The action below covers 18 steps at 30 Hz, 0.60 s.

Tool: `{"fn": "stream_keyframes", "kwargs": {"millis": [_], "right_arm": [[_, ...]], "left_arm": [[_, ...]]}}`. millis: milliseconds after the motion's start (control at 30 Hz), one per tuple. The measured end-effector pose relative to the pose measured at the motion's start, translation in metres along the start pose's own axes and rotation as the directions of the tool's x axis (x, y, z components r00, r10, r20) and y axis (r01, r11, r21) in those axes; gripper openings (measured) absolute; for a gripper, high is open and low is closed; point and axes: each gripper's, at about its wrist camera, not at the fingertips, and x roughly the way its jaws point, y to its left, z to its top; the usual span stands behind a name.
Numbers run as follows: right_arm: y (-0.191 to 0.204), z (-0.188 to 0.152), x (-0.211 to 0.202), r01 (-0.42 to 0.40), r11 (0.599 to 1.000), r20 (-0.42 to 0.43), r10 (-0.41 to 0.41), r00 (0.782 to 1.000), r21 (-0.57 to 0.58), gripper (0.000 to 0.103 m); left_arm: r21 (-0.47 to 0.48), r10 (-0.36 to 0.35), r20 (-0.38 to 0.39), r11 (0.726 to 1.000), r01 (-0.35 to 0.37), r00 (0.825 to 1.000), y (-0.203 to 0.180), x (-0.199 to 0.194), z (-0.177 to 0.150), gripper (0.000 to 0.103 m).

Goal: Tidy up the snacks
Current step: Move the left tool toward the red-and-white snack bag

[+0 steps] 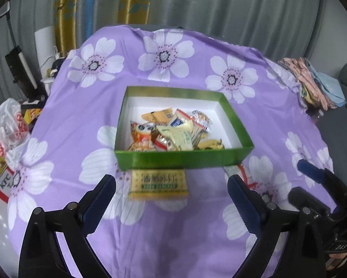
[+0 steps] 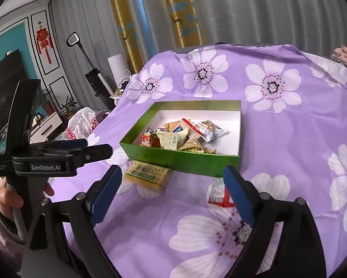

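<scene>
A green box (image 1: pixel 182 158) with a white inside holds several snack packets (image 1: pixel 173 132); it also shows in the right wrist view (image 2: pixel 185 159). A yellow cracker packet (image 1: pixel 158 184) lies on the cloth just in front of the box, also seen from the right wrist (image 2: pixel 148 173). A red-and-white packet (image 2: pixel 218 193) lies near the box's front right corner, partly hidden by my right finger. My left gripper (image 1: pixel 171 185) is open and empty, with the cracker packet between and beyond its fingertips. My right gripper (image 2: pixel 173 173) is open and empty above the cloth.
The table is covered by a purple floral cloth (image 1: pixel 173 58). Folded cloths (image 1: pixel 312 83) sit at its right edge. Plastic bags and a KFC box (image 1: pixel 4 139) lie on the floor at left. The left gripper (image 2: pixel 85 150) shows at left in the right wrist view.
</scene>
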Motion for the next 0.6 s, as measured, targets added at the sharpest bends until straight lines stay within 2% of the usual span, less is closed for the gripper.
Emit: {"fn": "stream_keyframes", "kwargs": {"millis": [200, 600], "right_arm": [[0.001, -0.019, -0.006, 0.017, 1.0, -0.037, -0.016, 0.999, 0.004, 0.091], [-0.004, -0.044, -0.015, 0.035, 0.999, -0.071, -0.033, 0.997, 0.038, 0.091]], "left_arm": [[-0.025, -0.044, -0.066, 0.999, 0.042, 0.997, -0.002, -0.008, -0.023, 0.097], [-0.034, -0.079, -0.108, 0.997, 0.076, 0.991, -0.01, -0.012, -0.047, 0.097]]}}
